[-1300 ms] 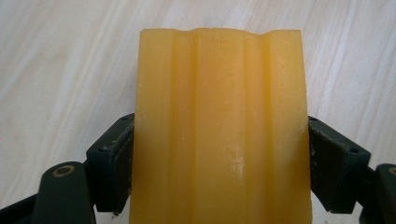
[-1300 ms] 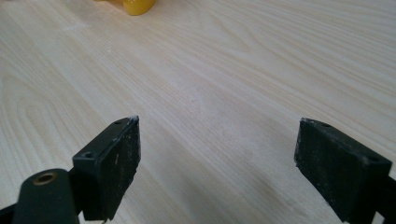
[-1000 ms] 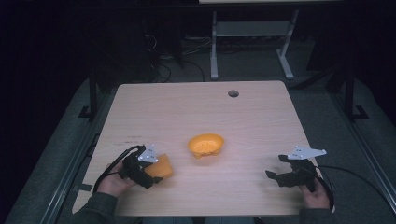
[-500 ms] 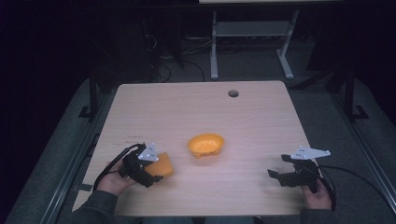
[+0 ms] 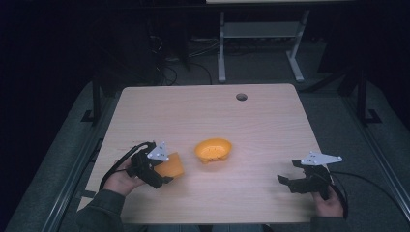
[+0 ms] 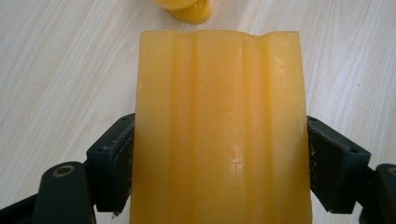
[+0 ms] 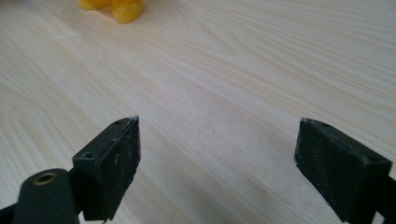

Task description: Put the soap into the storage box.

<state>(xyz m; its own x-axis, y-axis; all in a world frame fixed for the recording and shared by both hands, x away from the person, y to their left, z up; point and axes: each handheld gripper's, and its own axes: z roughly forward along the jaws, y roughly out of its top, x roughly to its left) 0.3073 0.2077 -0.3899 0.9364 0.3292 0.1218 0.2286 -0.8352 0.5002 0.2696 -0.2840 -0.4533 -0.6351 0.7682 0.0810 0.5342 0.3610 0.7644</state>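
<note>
An orange bowl (image 5: 213,150) sits near the middle of the wooden table (image 5: 203,116). Left of it, my left gripper (image 5: 164,171) is shut on an orange ribbed block (image 5: 171,166). In the left gripper view that block (image 6: 219,130) stands between the two black jaws, which press its sides, and the bowl (image 6: 187,9) shows just beyond its top edge. My right gripper (image 5: 285,182) is low at the table's front right, open, with nothing between its jaws. The right gripper view has bare wood between its fingertips (image 7: 123,144) and the bowl (image 7: 114,8) far off at the upper left.
A round cable hole (image 5: 241,96) lies near the table's far edge. Behind the table stand a white metal frame (image 5: 261,43) and loose cables on the dark floor. Black cables trail from both grippers toward the front edge.
My left gripper has lifted and tilted slightly with the orange block, drifting a little right. My right gripper has shifted slightly toward the front right.
</note>
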